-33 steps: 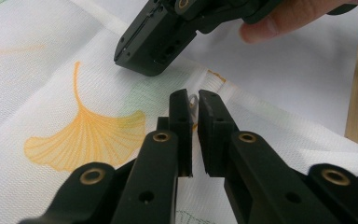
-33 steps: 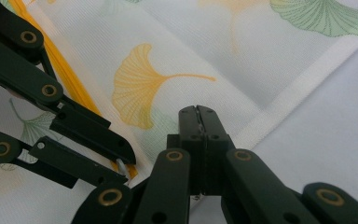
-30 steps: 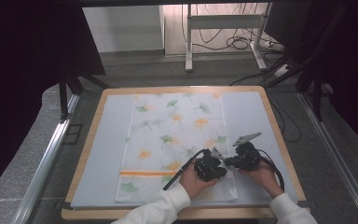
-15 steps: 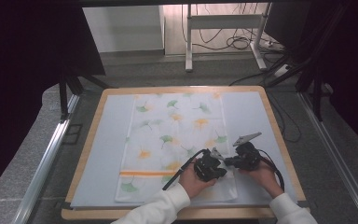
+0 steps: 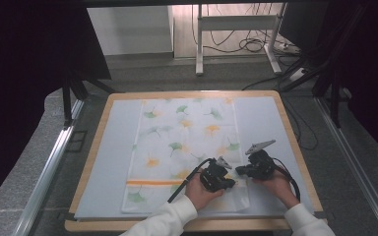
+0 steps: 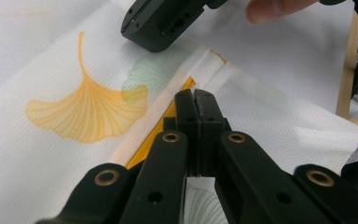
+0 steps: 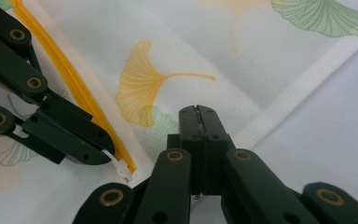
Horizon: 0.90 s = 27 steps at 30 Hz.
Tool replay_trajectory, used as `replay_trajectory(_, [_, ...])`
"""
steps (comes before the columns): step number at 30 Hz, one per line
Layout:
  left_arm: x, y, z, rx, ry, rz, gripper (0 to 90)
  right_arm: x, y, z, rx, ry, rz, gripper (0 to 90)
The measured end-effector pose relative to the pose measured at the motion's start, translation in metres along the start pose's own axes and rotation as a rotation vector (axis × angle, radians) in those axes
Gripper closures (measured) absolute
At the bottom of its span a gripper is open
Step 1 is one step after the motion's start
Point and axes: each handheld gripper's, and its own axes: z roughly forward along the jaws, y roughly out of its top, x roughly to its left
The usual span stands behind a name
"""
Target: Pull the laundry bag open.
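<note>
A white cloth (image 5: 184,147) printed with orange and green ginkgo leaves lies flat on the pale mat of the wood-rimmed counter (image 5: 285,123), in the centre of the high view. Its long axis runs from the lower edge of that frame toward the top, and an orange stripe (image 5: 152,182) crosses it near the lower end. Both grippers sit at the cloth's lower right corner, just beside each other. In the left gripper view, the left gripper (image 6: 196,100) has its jaws closed tight together, and they appear to pinch the hemmed edge beside the orange stripe. In the right gripper view, the right gripper (image 7: 198,113) also has its jaws closed; they rest on the cloth near its white hem, and whether fabric is caught between them cannot be told.
</note>
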Motion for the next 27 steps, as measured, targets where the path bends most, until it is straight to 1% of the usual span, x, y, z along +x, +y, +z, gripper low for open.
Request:
replay_trajectory(4, [0.0,-0.002,-0.001,-0.005,0.004,0.0,90.0,0.0,0.0,0.0,0.0,0.0,0.001,89.7])
replay_trajectory(6, [0.0,-0.003,-0.002,-0.01,0.02,0.002,90.0,0.0,0.0,0.0,0.0,0.0,0.001,89.7])
replay_trajectory(8, [0.003,-0.005,-0.005,-0.013,0.029,-0.007,90.0,0.0,0.0,0.0,0.0,0.001,0.001,89.7])
replay_trajectory(9, [0.006,-0.006,-0.006,-0.012,0.012,-0.015,90.0,0.0,0.0,0.0,-0.001,0.001,0.001,89.7])
replay_trajectory(10, [0.009,-0.007,-0.007,-0.022,-0.012,-0.02,90.0,0.0,0.0,0.0,0.0,0.001,-0.001,89.7])
replay_trajectory(12, [0.009,-0.008,-0.006,-0.032,-0.012,-0.024,90.0,0.0,0.0,0.0,0.001,0.0,-0.003,89.7])
replay_trajectory(13, [0.009,-0.008,-0.005,-0.035,-0.029,-0.029,90.0,0.0,0.0,0.0,0.001,-0.001,-0.003,89.7])
replay_trajectory(14, [0.009,-0.007,-0.004,-0.043,-0.029,-0.029,90.0,0.0,0.0,0.0,0.002,-0.001,-0.004,89.7])
replay_trajectory(16, [0.006,-0.004,-0.005,-0.07,-0.001,-0.023,90.0,0.0,0.0,0.0,0.001,-0.001,-0.003,89.6])
replay_trajectory(17, [0.006,-0.002,-0.005,-0.076,0.006,-0.023,80.8,0.0,0.0,0.0,0.001,-0.002,-0.003,89.7])
replay_trajectory(18, [0.006,0.001,-0.005,-0.073,0.012,-0.02,74.0,0.0,0.0,0.0,0.001,-0.002,-0.004,89.7])
replay_trajectory(20, [0.006,0.005,-0.005,-0.082,0.013,-0.019,71.5,0.0,0.0,0.0,0.002,-0.003,-0.005,89.6])
replay_trajectory(23, [0.005,0.009,0.0,-0.064,0.005,-0.012,64.6,0.0,0.0,0.0,-0.002,-0.001,-0.004,89.6])
replay_trajectory(24, [0.004,0.01,0.002,-0.06,0.006,-0.011,62.3,0.0,0.0,0.0,-0.001,0.001,-0.001,89.6])
replay_trajectory(27, [0.001,0.013,0.008,-0.055,0.015,-0.009,58.8,0.0,0.0,0.0,-0.002,0.002,0.002,89.6])
